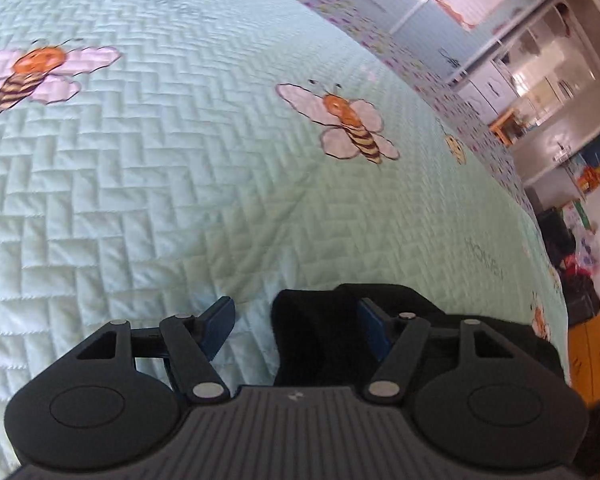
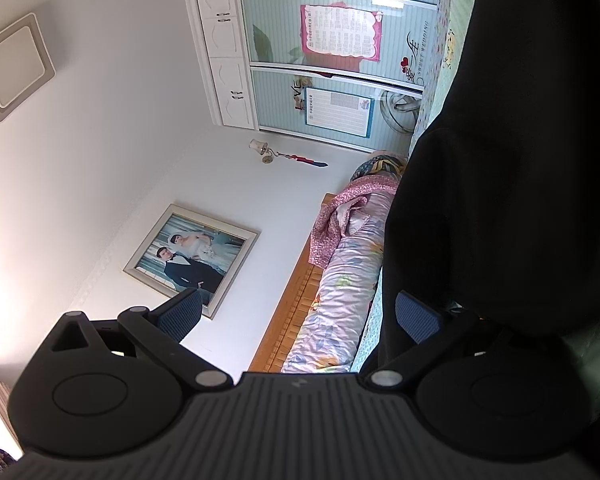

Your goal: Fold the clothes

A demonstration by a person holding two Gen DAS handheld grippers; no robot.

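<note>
In the left wrist view a black garment (image 1: pixel 316 332) lies bunched on the pale green bee-print quilt (image 1: pixel 160 184), close under the camera. My left gripper (image 1: pixel 296 324) is open. Its right finger (image 1: pixel 374 330) is pressed into the black cloth, and its left finger (image 1: pixel 220 320) stands over bare quilt. The right wrist view is tilted sideways toward the room. There the black garment (image 2: pixel 500 168) fills the right side. My right gripper (image 2: pixel 300 316) is open, with its right finger (image 2: pixel 418 318) against the cloth and its left finger (image 2: pixel 180 316) in free air.
The quilt's edge drops off at the right, where orange wooden furniture (image 1: pixel 592 352) and floor clutter (image 1: pixel 572 240) stand. In the right wrist view a rolled floral duvet (image 2: pixel 340 280) lies against a wooden headboard (image 2: pixel 292 304), with a sliding-door wardrobe (image 2: pixel 320 60) and a framed photo (image 2: pixel 192 258) behind.
</note>
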